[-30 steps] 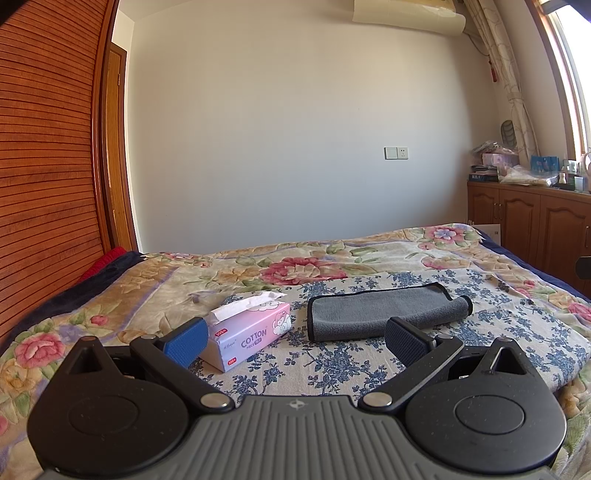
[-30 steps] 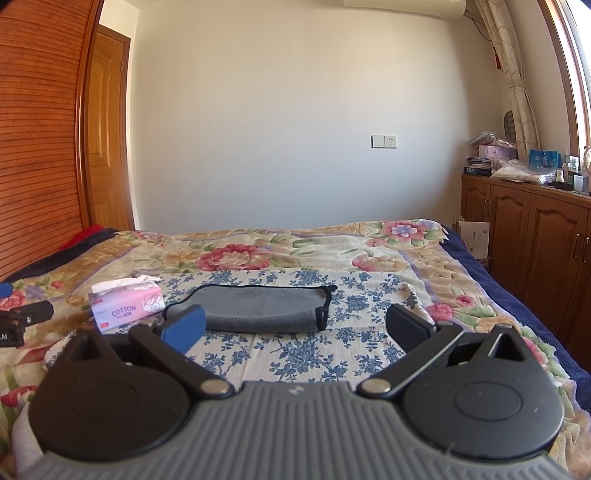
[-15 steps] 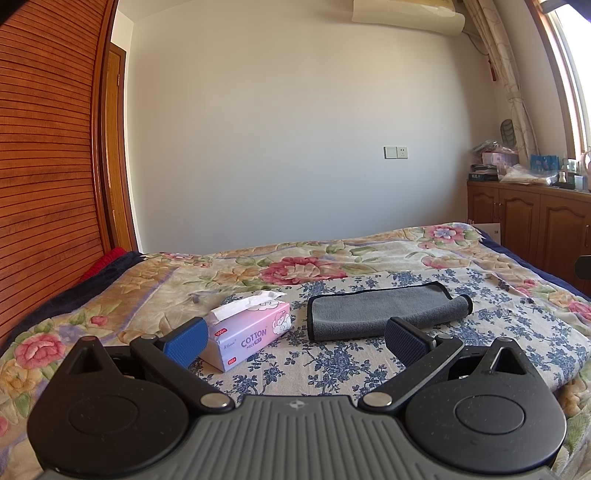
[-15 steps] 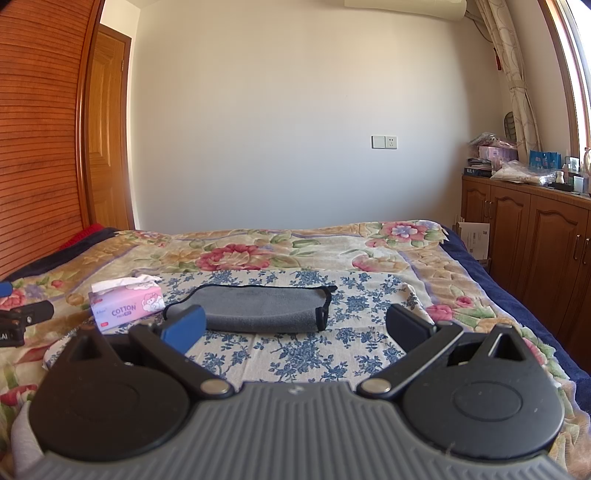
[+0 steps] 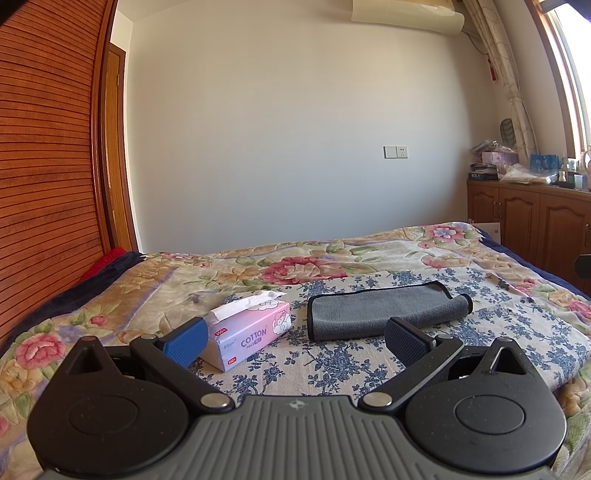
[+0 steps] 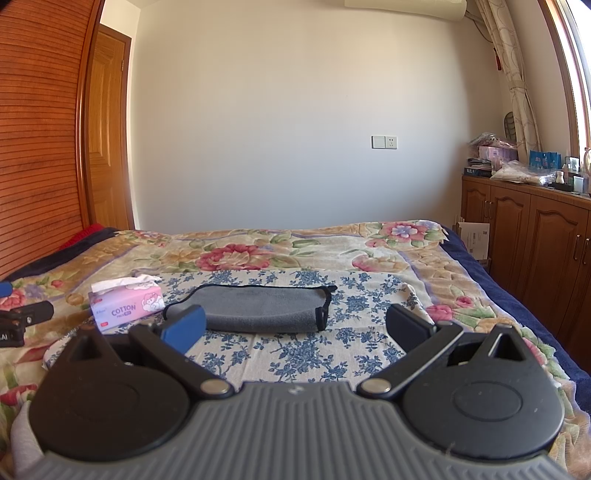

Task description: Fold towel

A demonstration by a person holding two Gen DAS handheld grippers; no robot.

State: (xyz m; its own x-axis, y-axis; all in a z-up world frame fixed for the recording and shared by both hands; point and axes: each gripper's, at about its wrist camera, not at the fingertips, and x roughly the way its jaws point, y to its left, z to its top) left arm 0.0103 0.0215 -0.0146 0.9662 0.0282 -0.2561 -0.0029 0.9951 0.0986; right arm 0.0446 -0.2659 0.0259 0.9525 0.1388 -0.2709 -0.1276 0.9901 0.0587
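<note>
Bedroom scene. A bed [image 5: 461, 258] with a floral quilt is filling the lower half of both views, and a white cloth with blue flowers [image 5: 332, 362] is lying spread over its near part. From the left: a slatted wooden panel [image 5: 44, 184], a wooden door [image 6: 107, 140], a plain pale wall [image 5: 295, 147] with one switch-and-socket plate [image 5: 396, 151], an air conditioner [image 5: 406, 16] sitting up top, one curtain [image 6: 513, 74] hanging by the window, and wooden cabinets [image 6: 535, 243] with clutter on top at the right.

Counts: one tissue box [image 5: 251, 332], one towel [image 5: 384, 310], two grippers.

The pink tissue box is sitting on the blue-flowered cloth just left of the towel, near it but apart, with a tissue sticking out of the top.

The towel is lying on the blue-flowered cloth, mid-bed, ahead of both grippers. It is grey with a dark edge trim, already doubled over into a long flat strip running left to right, with its right end slightly rolled up.

The left gripper [image 5: 295, 338] is hovering over the cloth with its jaws spread wide, holding nothing. The right gripper [image 6: 295, 325] is doing the same, jaws wide apart and holding nothing, well short of the towel.
</note>
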